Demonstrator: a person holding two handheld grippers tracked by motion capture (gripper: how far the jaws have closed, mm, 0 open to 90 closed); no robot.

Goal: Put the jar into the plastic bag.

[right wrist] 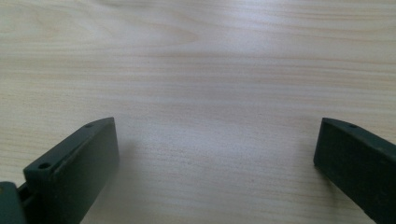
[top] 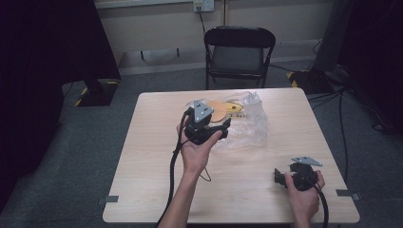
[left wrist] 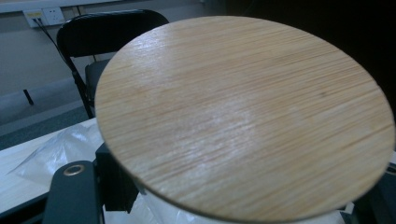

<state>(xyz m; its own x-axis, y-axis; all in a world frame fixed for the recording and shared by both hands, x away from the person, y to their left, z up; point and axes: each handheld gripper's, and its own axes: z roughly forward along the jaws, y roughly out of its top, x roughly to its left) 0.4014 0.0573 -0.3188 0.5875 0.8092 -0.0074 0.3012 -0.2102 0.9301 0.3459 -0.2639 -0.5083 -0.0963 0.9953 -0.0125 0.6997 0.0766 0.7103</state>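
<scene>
A round wooden disc (left wrist: 243,116) with a bamboo grain is held up above the table, tilted toward the camera in the left gripper view. In the high view the disc (top: 217,110) shows as an orange-brown oval just beyond my left gripper (top: 209,124), which is shut on its near edge. Under it lies a crumpled clear plastic bag (top: 249,124). My right gripper (top: 281,177) rests low at the table's front right. Its jaws stand wide apart and open over bare wood (right wrist: 210,93), with nothing between them.
The light wooden table (top: 157,156) stands on grey carpet. A yellow printed item (top: 234,108) sits by the bag. A black folding chair (top: 239,52) stands behind the far edge. Cables and dark equipment (top: 328,76) lie on the floor at right.
</scene>
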